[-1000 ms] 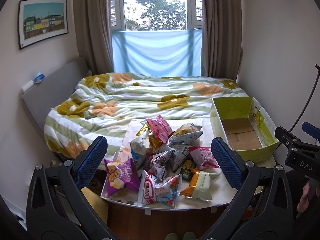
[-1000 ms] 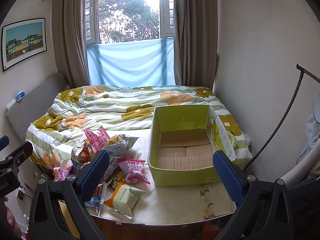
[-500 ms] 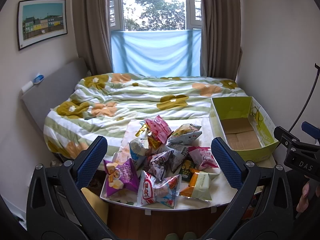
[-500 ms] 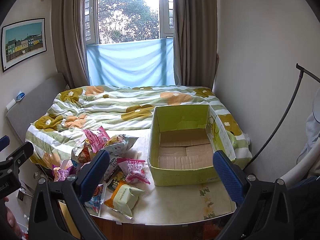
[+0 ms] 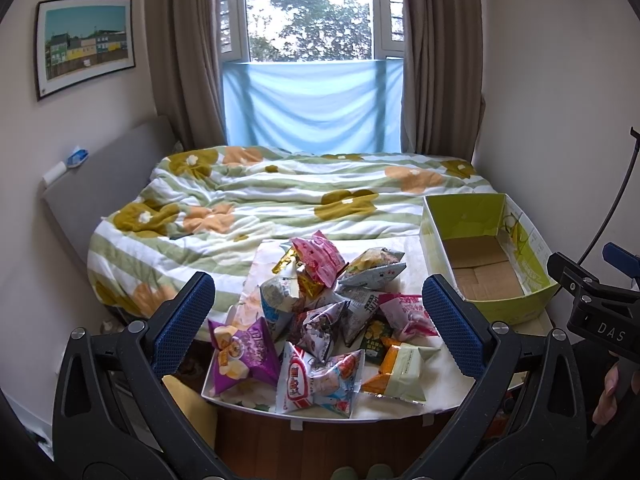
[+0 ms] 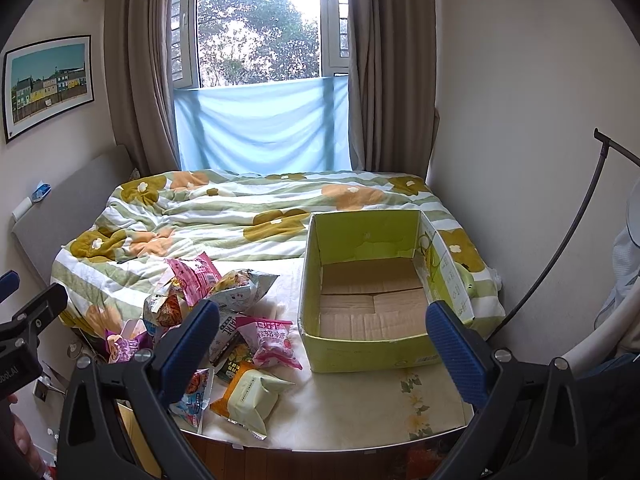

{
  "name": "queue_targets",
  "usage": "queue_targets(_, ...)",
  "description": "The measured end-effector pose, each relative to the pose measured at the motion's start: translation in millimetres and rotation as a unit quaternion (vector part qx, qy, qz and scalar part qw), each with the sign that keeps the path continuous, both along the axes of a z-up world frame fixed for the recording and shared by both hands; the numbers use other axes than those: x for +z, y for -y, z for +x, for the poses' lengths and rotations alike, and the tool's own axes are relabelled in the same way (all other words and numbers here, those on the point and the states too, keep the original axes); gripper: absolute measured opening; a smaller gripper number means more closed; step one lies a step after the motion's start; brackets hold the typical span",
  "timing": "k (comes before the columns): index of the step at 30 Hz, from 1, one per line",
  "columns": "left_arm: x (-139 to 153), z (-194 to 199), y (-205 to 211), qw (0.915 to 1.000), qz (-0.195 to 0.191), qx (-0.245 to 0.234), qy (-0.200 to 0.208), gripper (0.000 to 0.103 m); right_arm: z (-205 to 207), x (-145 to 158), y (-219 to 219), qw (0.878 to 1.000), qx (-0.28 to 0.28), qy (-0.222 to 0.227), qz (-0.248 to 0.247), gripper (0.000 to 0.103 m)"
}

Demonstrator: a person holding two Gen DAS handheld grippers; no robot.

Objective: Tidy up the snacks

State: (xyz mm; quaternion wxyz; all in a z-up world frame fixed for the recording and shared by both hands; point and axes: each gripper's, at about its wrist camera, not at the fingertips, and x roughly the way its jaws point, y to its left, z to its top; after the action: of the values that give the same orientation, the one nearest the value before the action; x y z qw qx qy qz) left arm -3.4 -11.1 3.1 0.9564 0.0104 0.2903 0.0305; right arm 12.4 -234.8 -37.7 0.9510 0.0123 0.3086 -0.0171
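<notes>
A pile of snack bags (image 5: 320, 312) lies on a small white table (image 5: 436, 392) at the foot of the bed; it also shows in the right wrist view (image 6: 224, 312). An empty green cardboard box (image 5: 488, 256) stands to the pile's right, and fills the middle of the right wrist view (image 6: 376, 280). My left gripper (image 5: 318, 322) is open and empty, held back from and above the pile. My right gripper (image 6: 322, 344) is open and empty, held in front of the box. A green-and-orange packet (image 6: 250, 396) lies nearest the table's front edge.
A bed with a flowered green-striped quilt (image 5: 280, 204) lies behind the table, under a curtained window (image 5: 312, 40). The wall (image 6: 520, 120) is close on the right. A thin black stand (image 6: 560, 240) leans at the right. Wood floor (image 5: 320, 448) shows below the table edge.
Both grippers stay open. The left wrist view has shifted very slightly; the snacks and the box have not moved.
</notes>
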Motion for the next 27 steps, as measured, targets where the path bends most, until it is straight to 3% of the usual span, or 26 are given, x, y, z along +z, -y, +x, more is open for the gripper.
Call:
queue_targets(22,1.6,1.7,-2.3,1.0000,0.002,0.000,0.003,0.102,0.5,-0.3,-0.7,1.000,0.000,0.000,0.002,0.103)
queue_targets(27,0.2,4.6,-7.7,0.9999,-0.003,0.009,-0.013,0.102,1.5,-1.1,-1.7,1.000,0.003,-0.008,0.002,0.103)
